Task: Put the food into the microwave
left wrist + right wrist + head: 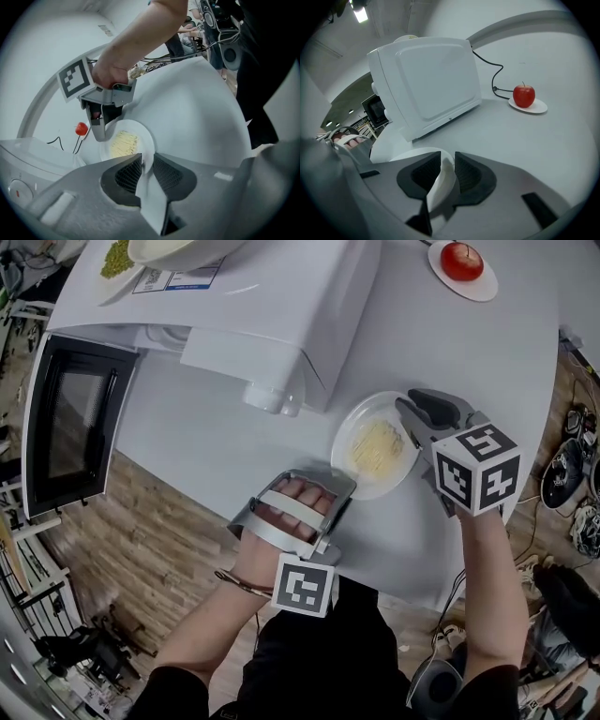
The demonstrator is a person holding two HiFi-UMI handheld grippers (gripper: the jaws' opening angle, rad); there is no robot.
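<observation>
plate (342, 432) of noodles (375, 448) on surface (450, 343), just beside microwave (244, 315) | left gripper (146, 161) fingers clamped on one rim edge, right gripper (447, 164) on opposite edge, seemingly firm | stiff, light, slick, probably breakable | grip rim both sides, keep level

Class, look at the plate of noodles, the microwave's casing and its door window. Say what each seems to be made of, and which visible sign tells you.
The plate looks like glazed ceramic, possibly melamine: plain white, smooth, thin upturned rim. The microwave casing seems painted sheet metal or plastic: flat, white, faintly glossy. The door window is probably dark glass: it shows reflections.
</observation>
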